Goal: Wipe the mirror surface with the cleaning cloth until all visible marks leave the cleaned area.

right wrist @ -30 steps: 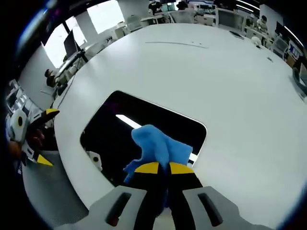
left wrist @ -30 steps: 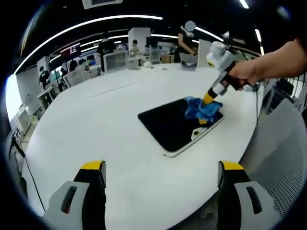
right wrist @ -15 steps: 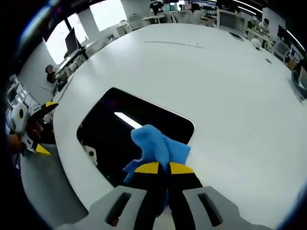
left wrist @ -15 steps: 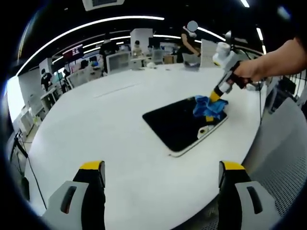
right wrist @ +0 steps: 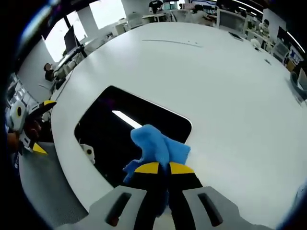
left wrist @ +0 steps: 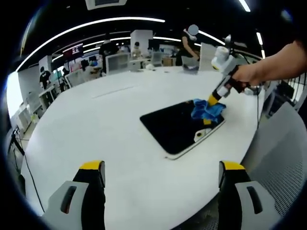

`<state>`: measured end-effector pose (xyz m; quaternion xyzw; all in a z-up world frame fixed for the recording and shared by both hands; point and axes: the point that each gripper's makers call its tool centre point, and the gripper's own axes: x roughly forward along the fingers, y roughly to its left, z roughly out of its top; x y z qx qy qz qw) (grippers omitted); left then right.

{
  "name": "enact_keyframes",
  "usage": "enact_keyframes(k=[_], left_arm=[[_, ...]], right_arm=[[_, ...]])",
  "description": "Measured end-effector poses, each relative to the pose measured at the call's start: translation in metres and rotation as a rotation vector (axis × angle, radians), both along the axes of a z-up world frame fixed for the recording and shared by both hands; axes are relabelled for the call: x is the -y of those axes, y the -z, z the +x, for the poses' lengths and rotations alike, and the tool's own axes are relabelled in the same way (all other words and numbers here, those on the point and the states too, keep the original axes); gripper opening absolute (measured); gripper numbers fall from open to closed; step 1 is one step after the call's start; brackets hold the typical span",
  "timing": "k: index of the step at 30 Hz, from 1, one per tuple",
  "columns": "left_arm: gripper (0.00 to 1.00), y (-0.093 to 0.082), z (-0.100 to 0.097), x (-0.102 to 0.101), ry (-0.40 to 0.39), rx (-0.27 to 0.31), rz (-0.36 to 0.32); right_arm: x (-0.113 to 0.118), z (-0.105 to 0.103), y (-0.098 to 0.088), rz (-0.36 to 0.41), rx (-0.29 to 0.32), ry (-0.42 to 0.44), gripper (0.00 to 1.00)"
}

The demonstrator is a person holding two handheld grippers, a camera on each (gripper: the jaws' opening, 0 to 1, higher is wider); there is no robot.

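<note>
Left gripper [left wrist: 160, 179] — jaws wide apart, empty, hovering over white table [left wrist: 96, 124]. Right gripper [right wrist: 159, 168] clamped on blue cloth [right wrist: 158, 146], shifted slightly along mirror [right wrist: 120, 129] corner — wiping continues. Possibly white mark [right wrist: 87, 151] remains near edge.

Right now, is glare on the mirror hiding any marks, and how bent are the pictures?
Right gripper view: one bright light streak reflects on the mirror beside the cloth; the rest reads black. Left gripper view: mirror dark, no glare. Both views bow the table edge strongly; marks too small to judge.
</note>
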<state>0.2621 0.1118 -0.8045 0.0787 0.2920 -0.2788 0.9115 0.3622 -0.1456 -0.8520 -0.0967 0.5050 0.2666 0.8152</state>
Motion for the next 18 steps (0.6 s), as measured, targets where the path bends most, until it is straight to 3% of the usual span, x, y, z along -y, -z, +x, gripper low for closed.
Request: enact_keyframes(k=[10,13,15,18], left_arm=[[0.99,-0.005,0.002,-0.002,-0.045,-0.003,-0.031],[0.99,-0.015,0.002,0.005,-0.02,0.008,-0.071],[0.99,-0.026,0.004,0.007,-0.005,0.061,-0.062],[0.99,-0.033,0.006,0.008,-0.024,0.046,-0.088]], right_arm=[[-0.001,-0.001,0.0,-0.007,0.006,-0.009,0.01],[-0.001,-0.001,0.0,-0.007,0.005,-0.012,0.01],[-0.001,-0.001,0.0,-0.007,0.002,-0.012,0.01],[-0.001,0.0,0.001,-0.005,0.002,-0.008,0.01]])
